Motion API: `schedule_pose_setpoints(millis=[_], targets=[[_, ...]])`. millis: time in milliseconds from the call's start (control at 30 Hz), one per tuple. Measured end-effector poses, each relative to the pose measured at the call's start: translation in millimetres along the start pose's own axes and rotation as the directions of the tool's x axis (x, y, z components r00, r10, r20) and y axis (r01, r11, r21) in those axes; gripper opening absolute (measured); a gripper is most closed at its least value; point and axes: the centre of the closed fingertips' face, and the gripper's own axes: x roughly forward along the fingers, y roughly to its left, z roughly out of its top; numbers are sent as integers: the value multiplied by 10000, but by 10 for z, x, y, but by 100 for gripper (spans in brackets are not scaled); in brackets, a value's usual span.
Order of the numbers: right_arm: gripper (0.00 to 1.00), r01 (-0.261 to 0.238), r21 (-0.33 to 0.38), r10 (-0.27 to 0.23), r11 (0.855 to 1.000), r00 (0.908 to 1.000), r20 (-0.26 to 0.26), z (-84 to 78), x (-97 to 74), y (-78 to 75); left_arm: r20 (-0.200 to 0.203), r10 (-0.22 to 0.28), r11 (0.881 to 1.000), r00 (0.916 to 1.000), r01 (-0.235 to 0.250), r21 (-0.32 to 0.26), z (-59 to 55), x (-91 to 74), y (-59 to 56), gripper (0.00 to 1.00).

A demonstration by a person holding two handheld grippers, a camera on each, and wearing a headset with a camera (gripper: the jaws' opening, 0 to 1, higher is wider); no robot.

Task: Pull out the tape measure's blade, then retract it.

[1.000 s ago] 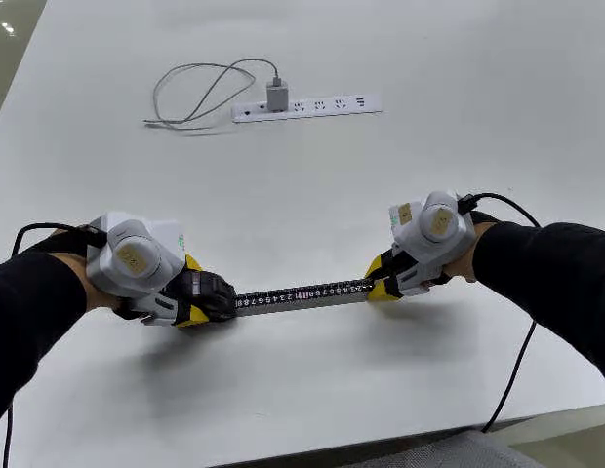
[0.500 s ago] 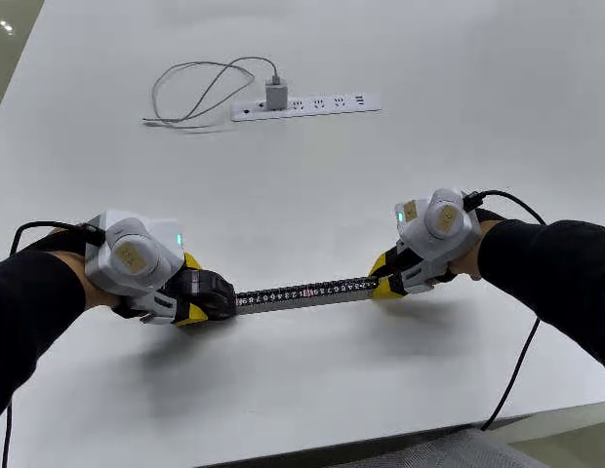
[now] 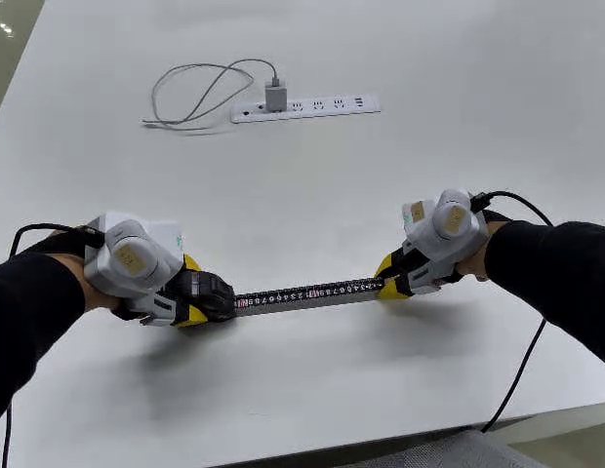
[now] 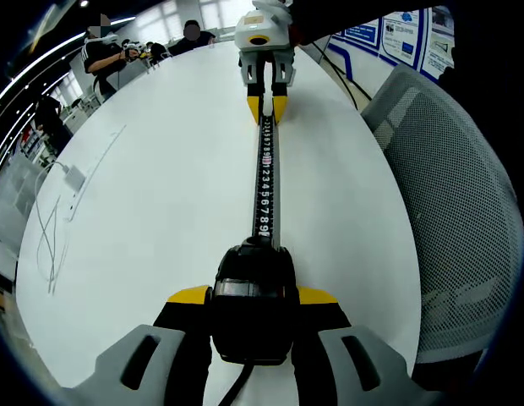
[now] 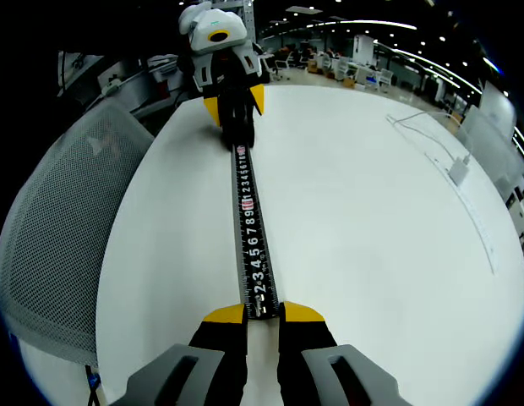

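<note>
Black plastic, the tape measure's case sat clamped between the jaws of the left gripper, whose yellow-tipped fingers pressed against its two sides. In the head view this gripper lay low at the near left of the white table, held in a hand with a dark sleeve behind it.

From the mouth of the case the blade ran out straight to the right, dark with pale numerals along it. It stretched low over the table top; whether it touched the surface could not be told. Its far end lay between the jaws of the right gripper, which were drawn in narrow on the blade's tip, one yellow fingertip on each side of it. In the right gripper view the lowest numerals stood just ahead of those tips, and the blade led away to the left gripper and the case at the far end.

The two grippers faced each other along the blade, well apart — each showed small and upright at the top of the other's view.

Farther back on the table lay a white power strip with a charger plugged into it near its left end, and a thin cable looped off to the left. A grey mesh chair stood beside the near edge of the table.
</note>
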Motion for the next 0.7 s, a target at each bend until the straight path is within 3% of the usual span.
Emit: schedule_pose_setpoints(millis=[700], targets=[[9, 23, 79, -22, 10000, 10000, -21, -84, -43, -63, 22, 13, 10000, 10000, -13, -19, -13, 15, 23, 31]])
